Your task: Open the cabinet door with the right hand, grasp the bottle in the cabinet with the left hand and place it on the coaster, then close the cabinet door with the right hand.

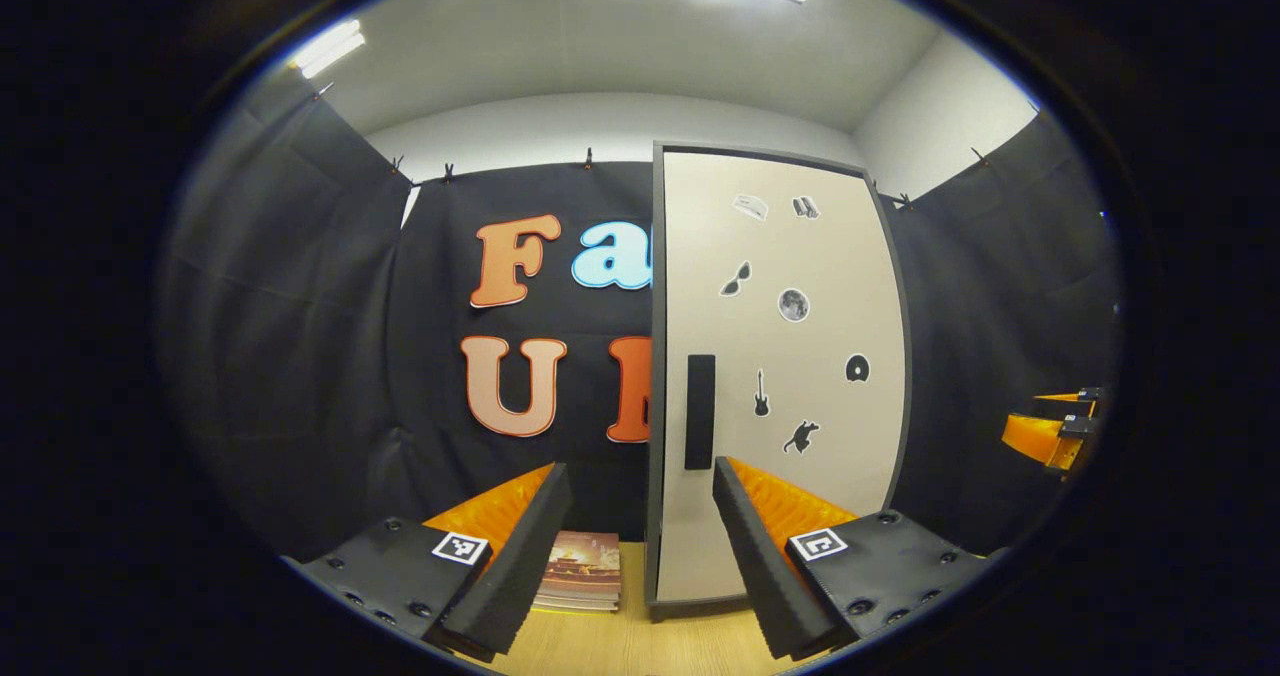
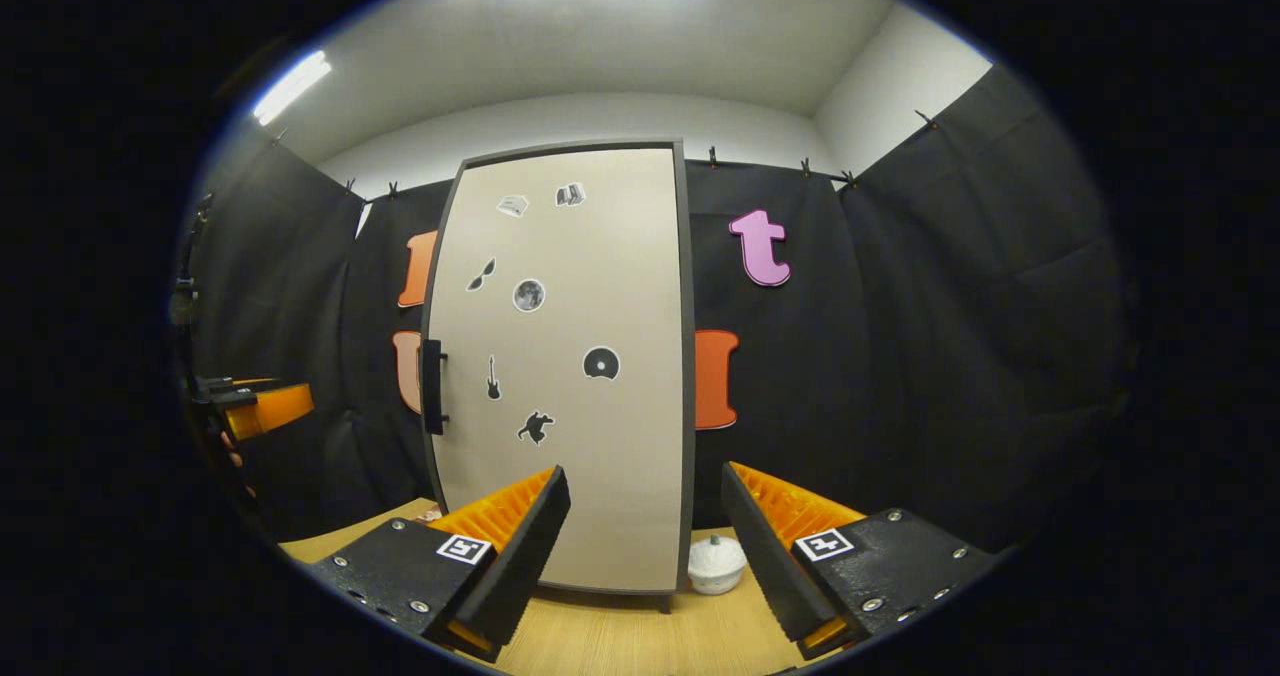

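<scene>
A tall cabinet stands on the wooden table with its beige door (image 1: 800, 356) closed, so the inside is hidden. The door carries small black stickers and a vertical black handle (image 1: 700, 411) near its left edge. In the left gripper view my left gripper (image 1: 640, 468) is open and empty, facing the handle from a distance. In the right gripper view the door (image 2: 570, 376) and its handle (image 2: 432, 386) stand ahead, and my right gripper (image 2: 645, 471) is open and empty, short of the door. The right gripper (image 1: 1060, 431) appears at the far right edge, the left gripper (image 2: 255, 406) at the far left.
A stack of books (image 1: 580, 571) lies on the table (image 1: 640, 646) just left of the cabinet. A small white lidded pot (image 2: 716, 564) sits at the cabinet's right foot. Black cloth walls close the booth behind and on both sides.
</scene>
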The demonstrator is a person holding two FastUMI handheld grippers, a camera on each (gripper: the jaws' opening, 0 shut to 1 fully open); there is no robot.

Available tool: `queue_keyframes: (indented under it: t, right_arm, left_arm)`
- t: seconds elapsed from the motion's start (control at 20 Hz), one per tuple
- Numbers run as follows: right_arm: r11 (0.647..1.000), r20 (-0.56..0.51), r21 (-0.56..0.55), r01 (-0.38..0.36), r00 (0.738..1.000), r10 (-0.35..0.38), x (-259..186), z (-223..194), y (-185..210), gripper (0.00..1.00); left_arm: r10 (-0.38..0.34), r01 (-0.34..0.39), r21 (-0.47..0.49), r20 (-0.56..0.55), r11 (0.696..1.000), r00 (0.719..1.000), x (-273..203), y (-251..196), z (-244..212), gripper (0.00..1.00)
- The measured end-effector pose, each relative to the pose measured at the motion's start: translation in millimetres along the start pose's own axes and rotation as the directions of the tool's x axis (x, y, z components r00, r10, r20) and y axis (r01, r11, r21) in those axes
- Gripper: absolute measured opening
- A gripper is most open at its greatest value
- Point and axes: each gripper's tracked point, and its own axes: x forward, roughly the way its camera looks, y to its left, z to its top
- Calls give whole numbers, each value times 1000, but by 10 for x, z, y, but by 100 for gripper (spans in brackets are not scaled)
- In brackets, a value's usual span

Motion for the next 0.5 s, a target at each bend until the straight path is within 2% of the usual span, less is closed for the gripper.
queue_keyframes:
  t: [0.15,0.35,0.5]
  right_arm:
    - [1000,-2,13,1,1000,-1,-7,-24,-3,95]
    - [1000,-4,-9,12,1000,-12,-20,-38,-31,95]
    - [1000,-5,-9,3,1000,-3,-35,-14,1,95]
  left_arm:
    - [38,-38,9,1,999,999,-18,146,0,95]
    - [68,-69,-36,-22,997,997,-29,299,-58,94]
    - [91,-92,-12,-43,996,995,-48,351,-198,94]
